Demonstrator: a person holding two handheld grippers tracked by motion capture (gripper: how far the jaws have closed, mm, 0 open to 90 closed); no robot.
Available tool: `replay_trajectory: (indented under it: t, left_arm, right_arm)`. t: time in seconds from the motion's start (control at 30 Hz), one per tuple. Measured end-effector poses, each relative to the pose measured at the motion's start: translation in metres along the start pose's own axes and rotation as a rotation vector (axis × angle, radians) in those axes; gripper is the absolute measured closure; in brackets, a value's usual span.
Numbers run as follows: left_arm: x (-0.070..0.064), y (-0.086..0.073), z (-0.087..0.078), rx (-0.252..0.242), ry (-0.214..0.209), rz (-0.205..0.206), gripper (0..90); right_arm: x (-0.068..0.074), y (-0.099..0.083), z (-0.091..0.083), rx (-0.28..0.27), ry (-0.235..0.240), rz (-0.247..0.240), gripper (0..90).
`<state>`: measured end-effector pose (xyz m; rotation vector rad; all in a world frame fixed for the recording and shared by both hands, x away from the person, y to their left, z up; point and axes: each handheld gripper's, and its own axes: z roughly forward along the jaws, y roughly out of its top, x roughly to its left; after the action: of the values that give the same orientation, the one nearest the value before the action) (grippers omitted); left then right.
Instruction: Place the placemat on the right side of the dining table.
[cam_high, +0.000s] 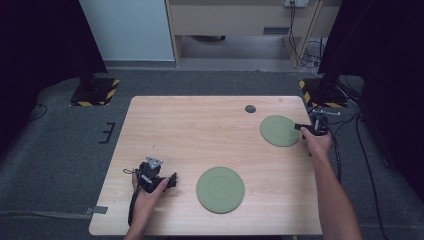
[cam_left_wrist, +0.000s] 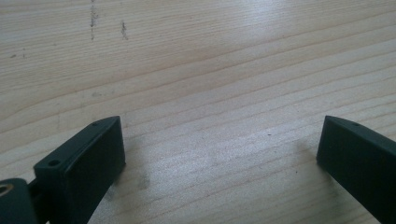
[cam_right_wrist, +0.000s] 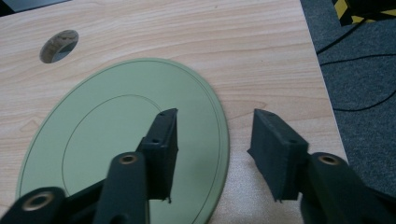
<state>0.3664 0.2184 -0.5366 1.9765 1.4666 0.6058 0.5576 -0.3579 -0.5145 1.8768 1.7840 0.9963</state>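
Nearest the camera, the person's left hand (cam_high: 150, 192) rested on the table (cam_high: 200, 125) near its front left corner, holding the left gripper (cam_high: 170, 181) low over the bare wood. In the left gripper view its two black jaws stood wide apart with only wood grain between them, so it held nothing. Just to the right of that gripper, close to the front edge and about midway along it, a green plate (cam_high: 220, 189) lay flat on the table, apart from the jaws. A second green plate (cam_high: 279, 130) lay flat near the right edge, toward the far right corner. The right hand (cam_high: 317, 144) held the right gripper (cam_high: 299, 127) at that plate's right rim. In the right gripper view the jaws were partly open and straddled the rim of the second plate (cam_right_wrist: 116, 135): one jaw hung over the green surface and the other over the bare wood beside it, and neither pressed on the plate, so the gripper had hold of nothing. A small round hole (cam_high: 250, 108) sat in the tabletop near the far edge, just beyond the second plate and apart from it; it also showed in the right gripper view (cam_right_wrist: 59, 45). Grey carpet (cam_high: 60, 150) surrounded the table.
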Motion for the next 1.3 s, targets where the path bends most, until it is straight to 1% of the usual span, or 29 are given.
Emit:
replay_trajectory:
  t: [0.07,0.13,0.17,0.27,0.37,0.5,0.57,0.83,0.9,1.0,1.1,1.13,1.2,1.23,1.3]
  left_arm:
    - [0.000,0.000,0.000,0.000,0.000,0.000,0.4]
    - [0.000,0.000,0.000,0.000,0.000,0.000,0.5]
    - [0.000,0.000,0.000,0.000,0.000,0.000,0.5]
    - [0.000,0.000,0.000,0.000,0.000,0.000,0.5]
    - [0.000,0.000,0.000,0.000,-0.001,0.001,0.5]
    - [0.000,0.000,0.000,0.000,-0.001,0.002,0.5]
    - [0.000,0.000,0.000,0.000,-0.002,0.002,0.5]
    - [0.000,0.000,0.000,0.000,-0.002,0.003,0.5]
    - [0.000,0.000,0.000,0.000,-0.003,0.003,0.6]
    - [0.000,0.000,0.000,0.000,-0.003,0.002,0.5]
    - [0.000,0.000,0.000,0.000,-0.003,0.002,0.6]
    - [0.000,0.000,0.000,0.000,-0.003,0.002,0.6]
    - [0.000,0.000,0.000,-0.001,-0.003,0.002,0.6]
    - [0.000,0.000,0.000,0.000,-0.002,0.003,0.6]
    - [0.000,0.000,0.000,-0.001,-0.002,0.002,0.7]
  right_arm:
    - [0.000,0.000,-0.001,-0.003,-0.004,-0.001,44.8]
    - [0.000,0.001,-0.003,-0.011,-0.001,0.003,43.8]
    - [0.000,0.001,-0.003,-0.015,-0.007,0.002,42.9]
    - [0.002,0.001,-0.006,-0.049,0.004,-0.005,38.3]
    - [0.006,0.002,-0.007,-0.055,0.009,-0.014,31.6]
    - [0.009,0.003,-0.009,-0.057,0.026,-0.020,27.6]
    - [0.011,0.003,-0.010,-0.058,0.025,-0.018,25.8]
    - [0.018,0.004,-0.016,-0.060,0.031,-0.042,12.2]
    - [0.020,0.004,-0.018,-0.064,0.035,-0.051,10.8]
    - [0.023,0.003,-0.020,-0.056,0.029,-0.076,9.5]
    - [0.027,0.002,-0.024,-0.056,0.038,-0.103,8.5]
    - [0.029,0.002,-0.026,-0.056,0.041,-0.104,8.5]
    - [0.032,0.002,-0.029,-0.060,0.026,-0.142,8.8]
    - [0.033,0.003,-0.030,-0.060,0.026,-0.148,8.7]
    - [0.035,0.003,-0.035,-0.067,0.037,-0.143,8.6]
